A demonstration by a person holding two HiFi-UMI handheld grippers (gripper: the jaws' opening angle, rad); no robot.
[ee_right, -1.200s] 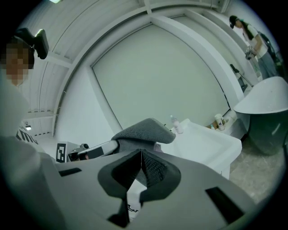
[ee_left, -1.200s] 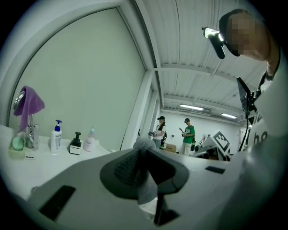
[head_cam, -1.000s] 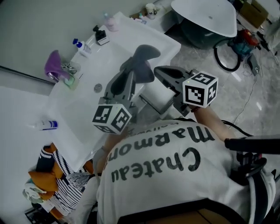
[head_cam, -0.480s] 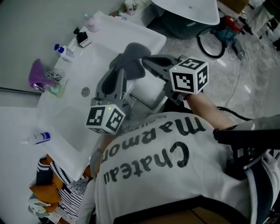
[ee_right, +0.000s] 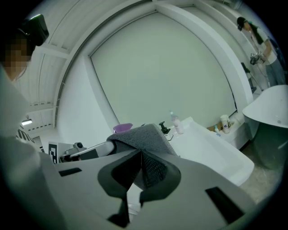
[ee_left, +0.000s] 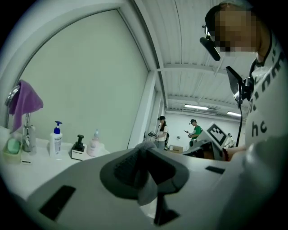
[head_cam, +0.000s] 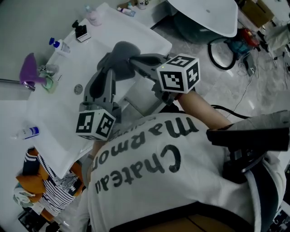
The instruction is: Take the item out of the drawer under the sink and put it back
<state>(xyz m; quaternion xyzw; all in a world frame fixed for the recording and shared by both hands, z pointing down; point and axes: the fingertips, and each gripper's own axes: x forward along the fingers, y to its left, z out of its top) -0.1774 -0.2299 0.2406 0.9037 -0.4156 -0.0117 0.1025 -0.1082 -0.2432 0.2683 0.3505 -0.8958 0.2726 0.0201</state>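
Purple cloth (head_cam: 26,65) hangs over by the wall. A blue-topped pump bottle (head_cam: 58,45), a black dispenser (head_cam: 81,32) and a pink bottle (head_cam: 93,17) sit in a row near it. A small white bottle (head_cam: 28,132) lies on its side further left. Striped fabric (head_cam: 54,190) is piled low down, and a black hose loop (head_cam: 222,56) is on the floor near a big white tub (head_cam: 204,13). Two people (ee_left: 161,131) stand way back.

The sink basin (head_cam: 53,106) lies bare toward 9 o'clock; a pump bottle (head_cam: 57,45), black dispenser (head_cam: 81,32) and cloth-draped faucet (head_cam: 41,71) crowd its rim between 10 and 11.
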